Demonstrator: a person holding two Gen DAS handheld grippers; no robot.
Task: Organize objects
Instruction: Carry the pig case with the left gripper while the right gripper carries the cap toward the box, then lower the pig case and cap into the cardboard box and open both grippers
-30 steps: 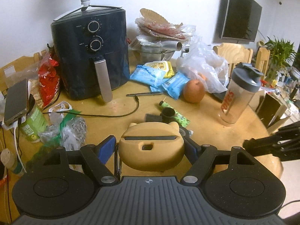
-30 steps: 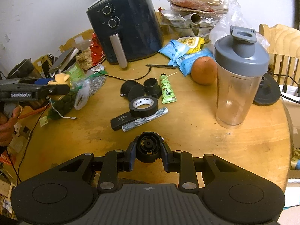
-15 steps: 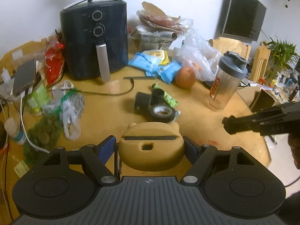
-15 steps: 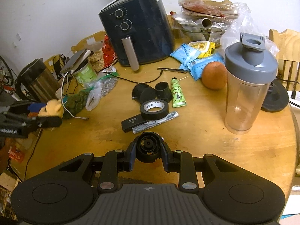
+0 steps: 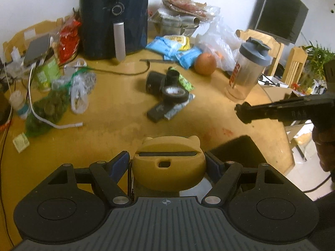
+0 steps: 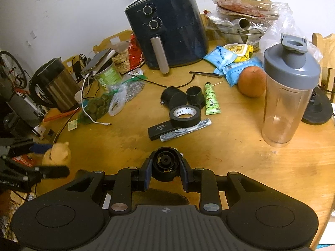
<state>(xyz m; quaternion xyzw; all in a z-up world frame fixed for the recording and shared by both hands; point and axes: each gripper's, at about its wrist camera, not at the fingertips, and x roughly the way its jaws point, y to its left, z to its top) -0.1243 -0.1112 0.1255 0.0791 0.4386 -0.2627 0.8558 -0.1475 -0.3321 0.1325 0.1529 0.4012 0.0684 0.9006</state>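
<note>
My left gripper (image 5: 166, 161) is shut on a tan cat-eared holder (image 5: 167, 173), carried over the near part of the round wooden table (image 5: 117, 123). In the right wrist view the left gripper (image 6: 35, 173) sits at the table's left edge with the tan holder (image 6: 57, 153). My right gripper (image 6: 165, 167) is shut on a small black round part (image 6: 165, 160) just above the table's front. From the left wrist view the right gripper (image 5: 242, 113) reaches in from the right, with a hand behind it.
Mid-table lie a black tape roll (image 6: 185, 116), two black cylinders (image 6: 173, 100), a flat black device (image 6: 160, 129) and a green tube (image 6: 211, 101). A shaker bottle (image 6: 286, 96) and an orange (image 6: 252, 81) stand right. Air fryer (image 6: 167, 31) at back, kettle (image 6: 54, 85) left.
My left gripper has drawn back with the tan holder toward the table's near left edge, so the clutter looks farther off. The right gripper has barely moved.
</note>
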